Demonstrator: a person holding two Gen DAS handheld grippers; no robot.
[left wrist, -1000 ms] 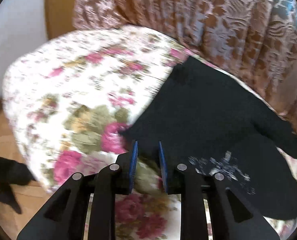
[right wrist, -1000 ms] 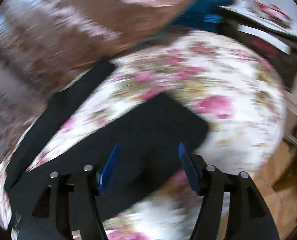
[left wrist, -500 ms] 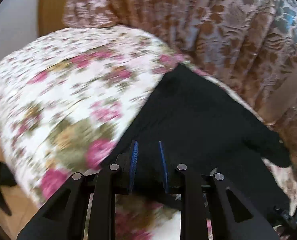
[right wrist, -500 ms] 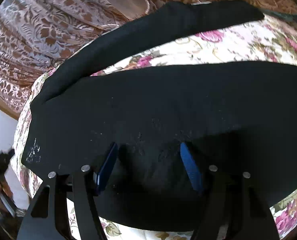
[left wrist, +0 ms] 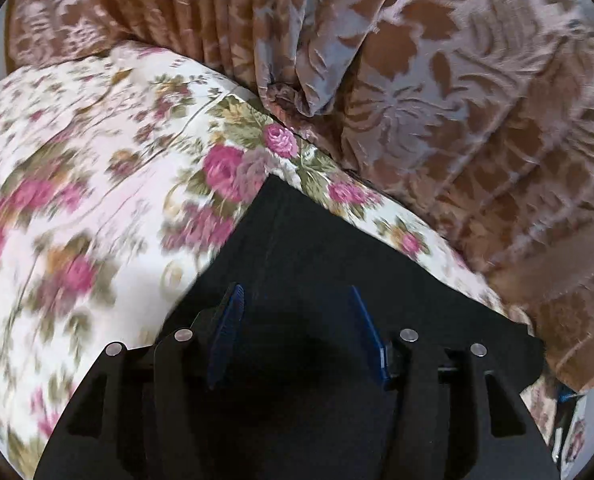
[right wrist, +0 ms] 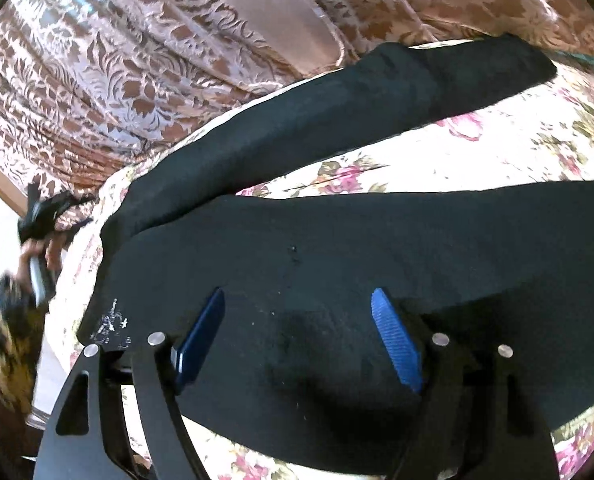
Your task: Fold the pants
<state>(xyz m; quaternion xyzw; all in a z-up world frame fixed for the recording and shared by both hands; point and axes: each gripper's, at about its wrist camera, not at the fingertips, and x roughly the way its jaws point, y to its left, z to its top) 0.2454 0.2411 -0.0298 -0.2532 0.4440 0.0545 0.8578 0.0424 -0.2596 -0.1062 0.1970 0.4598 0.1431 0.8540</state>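
The black pants (right wrist: 377, 240) lie spread on the flowered bed cover (right wrist: 497, 148). One leg (right wrist: 337, 112) runs along the far edge by the curtain, and a small white print (right wrist: 111, 320) marks the left end. My right gripper (right wrist: 297, 292) hovers over the wide dark part, jaws opening, the cloth below them and not pinched. In the left wrist view a corner of the pants (left wrist: 317, 240) points up the bed. My left gripper (left wrist: 295, 290) stands over it, jaws opening, its pads clear of the cloth.
A brown patterned curtain (left wrist: 437, 100) hangs close behind the bed and touches its far edge. The flowered cover (left wrist: 97, 200) stretches to the left of the pants. A person's hand (right wrist: 37, 248), blurred, shows at the left edge of the right wrist view.
The left gripper has slid right along the pants toward the curtain, and its nearly shut jaws have spread. The right gripper has swung over the wide part of the pants, its jaws wider.
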